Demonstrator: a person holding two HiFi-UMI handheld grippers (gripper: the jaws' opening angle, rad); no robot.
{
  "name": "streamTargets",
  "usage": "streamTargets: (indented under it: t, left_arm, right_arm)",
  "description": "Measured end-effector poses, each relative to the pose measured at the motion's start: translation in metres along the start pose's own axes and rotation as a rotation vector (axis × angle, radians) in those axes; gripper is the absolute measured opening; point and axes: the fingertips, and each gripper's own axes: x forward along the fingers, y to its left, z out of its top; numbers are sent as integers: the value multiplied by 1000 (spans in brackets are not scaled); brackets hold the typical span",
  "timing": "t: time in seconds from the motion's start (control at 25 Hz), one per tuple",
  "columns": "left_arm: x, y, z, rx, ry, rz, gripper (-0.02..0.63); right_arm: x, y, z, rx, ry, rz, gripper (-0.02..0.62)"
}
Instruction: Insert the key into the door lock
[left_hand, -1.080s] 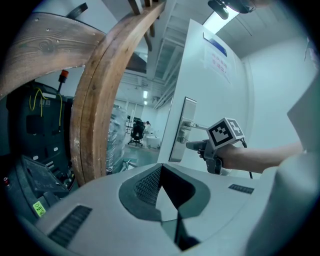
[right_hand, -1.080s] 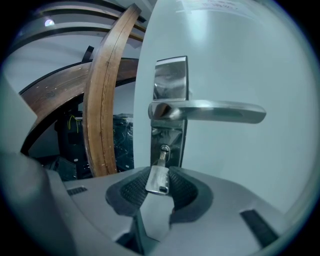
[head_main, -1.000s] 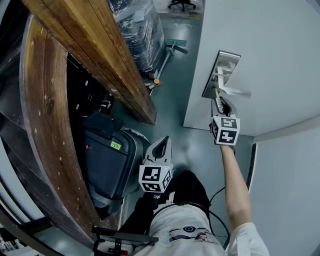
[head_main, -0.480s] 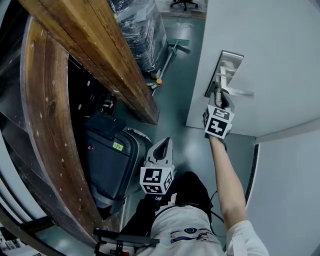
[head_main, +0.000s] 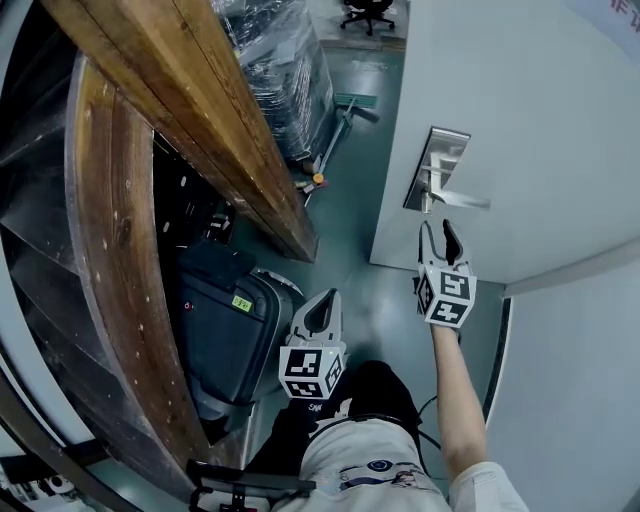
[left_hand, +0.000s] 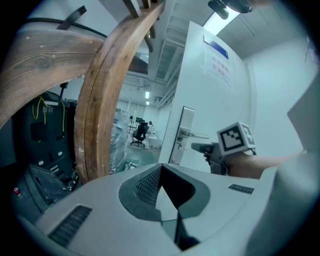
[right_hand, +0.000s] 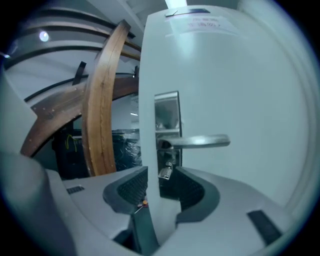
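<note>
Wooden beam (head_main: 200, 120), black suitcase (head_main: 225, 330) and broom (head_main: 338, 120) well left of the door handle (head_main: 462, 200). Key (right_hand: 165, 172) in the lock plate (right_hand: 167, 112) just under that handle, sticking straight out toward right gripper (head_main: 439, 230). Small, silvery. Right jaws opening either side of it, not touching. Left gripper (head_main: 324, 298) closed, empty, lower left of handle.

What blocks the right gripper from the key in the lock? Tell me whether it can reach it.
Probably yes. The right gripper, its jaws opening and empty, points straight at the key, which hangs just below the door handle. Nothing lies between them; only the handle above crowds the approach.
</note>
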Motion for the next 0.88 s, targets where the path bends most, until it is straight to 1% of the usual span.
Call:
streamTargets:
  t: [0.08, 0.2, 0.32, 0.36, 0.44, 0.48, 0.68, 0.88]
  left_arm:
    - [-6, -16, 22, 9, -10, -28, 2]
    - [-20, -43, 58, 20, -23, -72, 2]
    - [-26, -66, 97, 39, -62, -114, 2]
    - [-29, -73, 109, 45, -76, -123, 2]
    - [-40, -86, 124, 49, -91, -129, 2]
    - [-46, -91, 130, 52, -97, -130, 2]
    - [-49, -112, 158, 93, -140, -157, 2]
    - [-49, -125, 179, 116, -190, -176, 2]
  right_arm:
    - [-51, 7, 11, 8, -12, 13, 155]
    - [-123, 20, 42, 5, -35, 29, 155]
    - [-170, 22, 82, 30, -88, 27, 153]
    - [-181, 19, 93, 35, -101, 20, 130]
    - [-203, 16, 110, 31, -114, 13, 19]
    - [-211, 16, 117, 29, -120, 20, 8]
    - [-223, 16, 150, 22, -177, 50, 8]
    - [-227, 26, 169, 15, -213, 81, 6]
